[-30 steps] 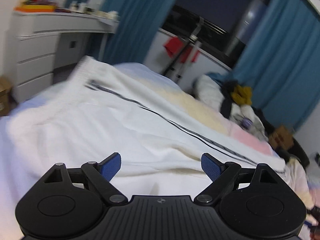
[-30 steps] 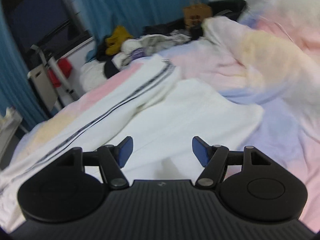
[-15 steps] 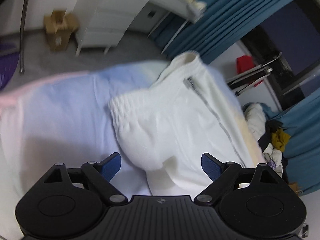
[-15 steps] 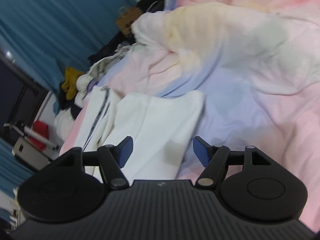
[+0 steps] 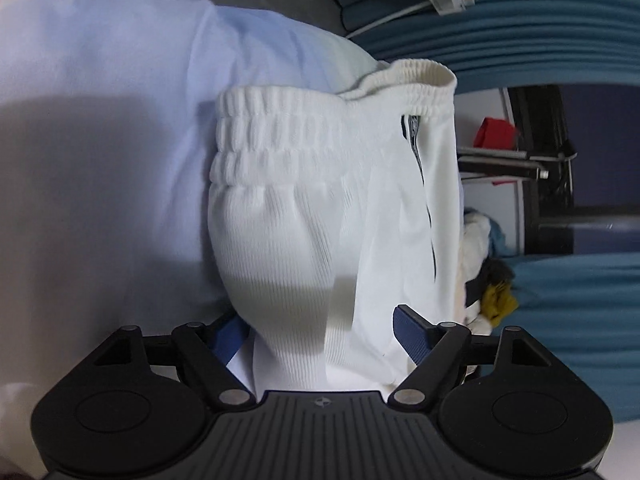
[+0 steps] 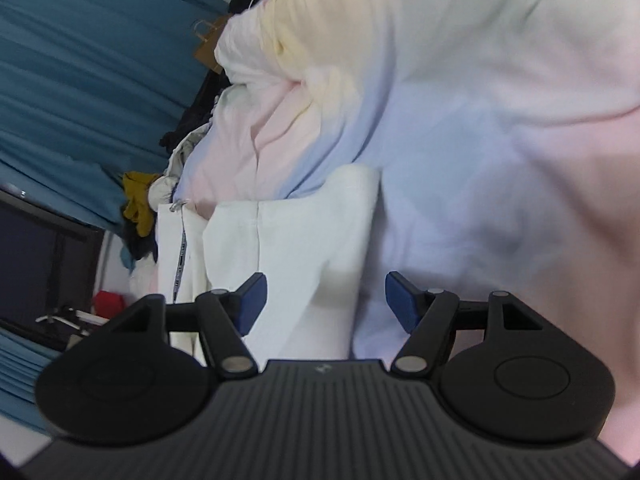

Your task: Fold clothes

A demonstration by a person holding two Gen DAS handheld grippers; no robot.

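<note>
- White ribbed-knit trousers (image 5: 304, 216) with an elastic waistband and dark side stripe fill mid-frame — lying on pastel bedding (image 5: 100, 120).
- Left gripper (image 5: 320, 334) and right gripper (image 6: 322, 300) — both spread wide, gripping nothing.

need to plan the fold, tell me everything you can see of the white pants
The white pants look like ribbed knit, with a gathered elastic waistband and a dark side stripe. They lie flat on the pastel bedding, waist end at the open left gripper, hem end between the open right gripper's fingers. Neither gripper has closed on them.
</note>
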